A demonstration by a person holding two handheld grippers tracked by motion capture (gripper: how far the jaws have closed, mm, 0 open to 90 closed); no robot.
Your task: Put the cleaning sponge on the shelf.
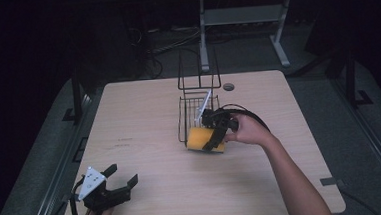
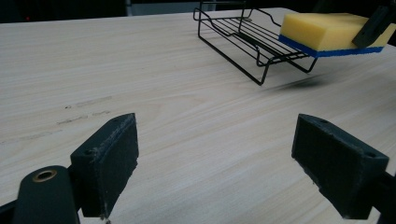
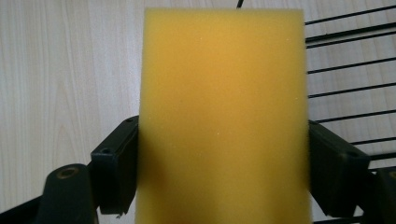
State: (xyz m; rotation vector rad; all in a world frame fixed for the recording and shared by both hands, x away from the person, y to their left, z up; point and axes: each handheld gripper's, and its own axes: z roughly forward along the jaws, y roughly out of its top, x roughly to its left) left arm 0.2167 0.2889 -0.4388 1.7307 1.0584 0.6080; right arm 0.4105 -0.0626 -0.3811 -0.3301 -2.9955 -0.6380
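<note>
A yellow sponge (image 1: pixel 199 139) with a blue underside hangs just above the table at the near end of a black wire rack (image 1: pixel 192 109). My right gripper (image 1: pixel 213 137) is shut on the sponge, one jaw on each long side, as the right gripper view shows with the sponge (image 3: pixel 224 116) between the jaws. In the left gripper view the sponge (image 2: pixel 327 30) is lifted, its far end over the rack's (image 2: pixel 243 35) edge. My left gripper (image 1: pixel 117 178) rests open at the table's front left corner, nothing between its jaws (image 2: pixel 215 172).
The light wooden table (image 1: pixel 145 135) has a small round grommet (image 1: pixel 229 86) near its far edge. The rack has a tall wire back at its far end. Beyond the table stand a metal frame's legs and cables on the dark floor.
</note>
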